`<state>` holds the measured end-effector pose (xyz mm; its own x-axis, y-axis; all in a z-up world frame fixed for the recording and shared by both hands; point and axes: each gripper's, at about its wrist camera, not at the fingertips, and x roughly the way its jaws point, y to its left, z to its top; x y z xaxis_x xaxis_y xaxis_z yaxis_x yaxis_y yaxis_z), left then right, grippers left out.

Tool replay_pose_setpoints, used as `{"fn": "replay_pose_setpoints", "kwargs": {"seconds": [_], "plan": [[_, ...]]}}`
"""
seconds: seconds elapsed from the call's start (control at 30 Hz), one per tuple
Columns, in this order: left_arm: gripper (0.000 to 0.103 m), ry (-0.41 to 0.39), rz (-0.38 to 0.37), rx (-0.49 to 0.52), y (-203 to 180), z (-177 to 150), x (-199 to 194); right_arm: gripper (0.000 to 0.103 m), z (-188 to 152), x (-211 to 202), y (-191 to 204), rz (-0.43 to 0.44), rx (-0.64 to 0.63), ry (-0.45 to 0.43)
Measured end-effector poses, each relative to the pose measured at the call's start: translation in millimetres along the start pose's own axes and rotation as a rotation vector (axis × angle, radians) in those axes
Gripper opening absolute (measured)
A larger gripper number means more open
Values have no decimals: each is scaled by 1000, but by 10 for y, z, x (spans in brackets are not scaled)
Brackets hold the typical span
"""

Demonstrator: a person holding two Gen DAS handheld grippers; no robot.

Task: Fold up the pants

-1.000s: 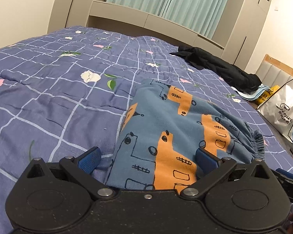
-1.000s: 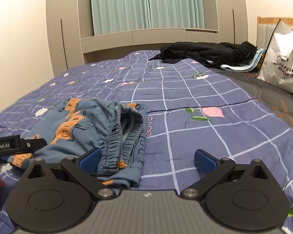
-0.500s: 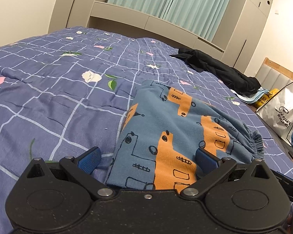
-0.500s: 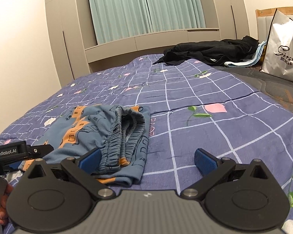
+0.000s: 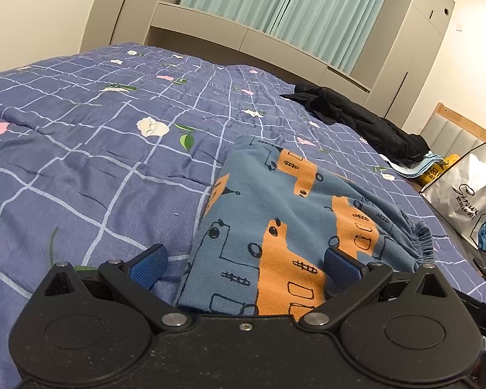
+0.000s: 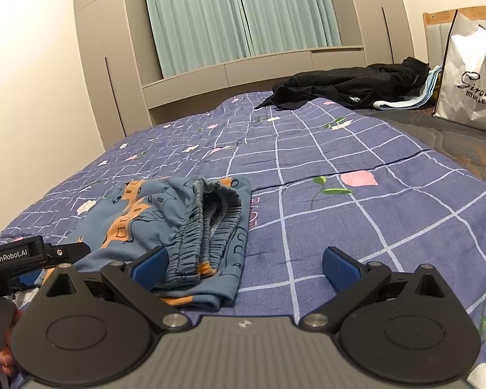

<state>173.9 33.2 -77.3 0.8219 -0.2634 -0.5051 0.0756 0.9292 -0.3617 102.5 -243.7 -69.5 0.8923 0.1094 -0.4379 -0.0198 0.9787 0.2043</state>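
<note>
The pants (image 5: 285, 223) are blue with orange patches and lie folded in a compact stack on the purple checked quilt (image 5: 97, 149). Their elastic waistband (image 6: 201, 227) faces the right wrist view, where the pants (image 6: 139, 214) lie left of centre. My left gripper (image 5: 246, 264) is open and empty, above the near edge of the pants. My right gripper (image 6: 243, 265) is open and empty, its left finger (image 6: 149, 264) beside the waistband end. The left gripper's body (image 6: 19, 256) shows at the far left.
A heap of black clothes (image 5: 356, 120) lies at the far end of the bed, also seen in the right wrist view (image 6: 350, 84). A white shopping bag (image 6: 469, 74) stands by the wooden headboard. Cabinets and teal curtains (image 6: 243, 16) back the bed.
Both grippers have risen and tilted slightly back from the pants. The folded pants have not moved. Both grippers stay open.
</note>
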Motion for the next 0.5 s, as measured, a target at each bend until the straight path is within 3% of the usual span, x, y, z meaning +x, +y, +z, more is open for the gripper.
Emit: {"fn": "replay_pose_setpoints", "kwargs": {"seconds": [0.13,0.3,0.5], "plan": [[103,0,-31,-34,64,26,-24,103,73,32,-57,92,9,44],[103,64,-67,17,50,160,41,103,242,229,-111,274,-7,132],[103,115,-184,54,97,342,216,103,467,649,-226,476,51,222]]}}
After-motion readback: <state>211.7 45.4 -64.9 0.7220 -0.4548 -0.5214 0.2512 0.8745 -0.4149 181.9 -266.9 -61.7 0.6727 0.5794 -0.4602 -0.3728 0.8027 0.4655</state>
